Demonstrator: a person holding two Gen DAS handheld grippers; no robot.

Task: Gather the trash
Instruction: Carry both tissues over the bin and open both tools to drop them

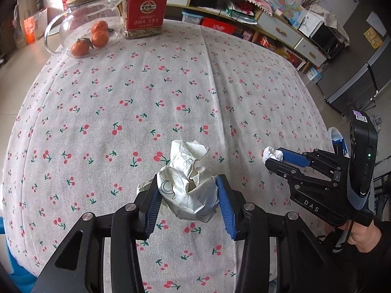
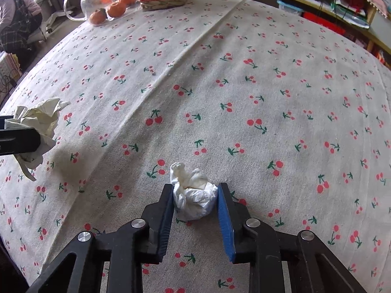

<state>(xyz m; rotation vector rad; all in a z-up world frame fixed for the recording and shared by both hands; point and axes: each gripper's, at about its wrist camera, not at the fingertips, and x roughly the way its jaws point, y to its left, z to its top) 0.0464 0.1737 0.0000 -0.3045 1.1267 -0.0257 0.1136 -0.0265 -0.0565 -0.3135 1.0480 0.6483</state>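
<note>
With the left tool clamping the crumpled paper and the right tool pinching the tissue wad, either light, springy ball could slip free between the pads once lifted off the tabletop.

Two paper wads, three tangerines, one jar, one teapot.

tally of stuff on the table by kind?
Crumpled paper wads: 2, big one, small one
Tangerines: 3
Glass teapot: 1
Jar with red label: 1
Total: 7
</note>
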